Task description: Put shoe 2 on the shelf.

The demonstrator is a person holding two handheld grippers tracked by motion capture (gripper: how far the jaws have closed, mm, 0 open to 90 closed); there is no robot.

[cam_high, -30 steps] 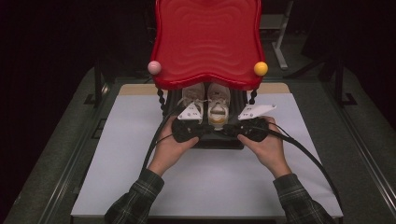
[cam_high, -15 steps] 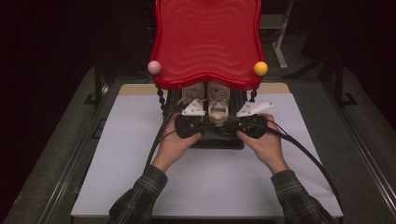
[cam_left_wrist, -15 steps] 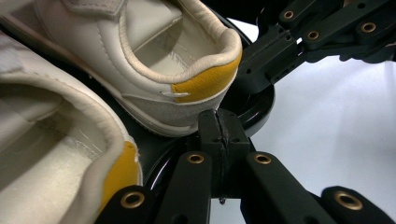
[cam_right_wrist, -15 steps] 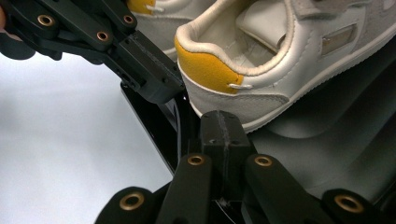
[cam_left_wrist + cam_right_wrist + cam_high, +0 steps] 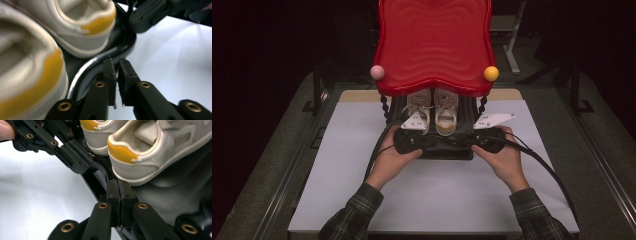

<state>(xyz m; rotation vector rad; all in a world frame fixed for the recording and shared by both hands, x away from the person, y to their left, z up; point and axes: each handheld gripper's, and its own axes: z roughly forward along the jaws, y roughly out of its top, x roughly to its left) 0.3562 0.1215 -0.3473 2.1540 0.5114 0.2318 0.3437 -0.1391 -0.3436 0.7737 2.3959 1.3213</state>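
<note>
A pair of cream shoes with yellow heel tabs (image 5: pixel 419 107) (image 5: pixel 446 112) stands heels toward me on a black stand (image 5: pixel 447 150), under a red wavy shelf top (image 5: pixel 434 45). The person's hands hold both grippers at the stand's front edge, tips turned toward each other. My left gripper (image 5: pixel 432 141) (image 5: pixel 115 61) has just been opening: a narrow gap shows between its jaws with nothing in it, beside the stand's shiny rim (image 5: pixel 100 60) and the shoes' heels (image 5: pixel 82 27). My right gripper (image 5: pixel 462 141) (image 5: pixel 118 182) is shut and empty, just below a heel (image 5: pixel 150 152).
A pink ball (image 5: pixel 377 72) and a yellow ball (image 5: pixel 491 73) sit on the red top's front corners. The stand rests on a white mat (image 5: pixel 362 170) over a grey table. Cables trail back from both grippers along the forearms.
</note>
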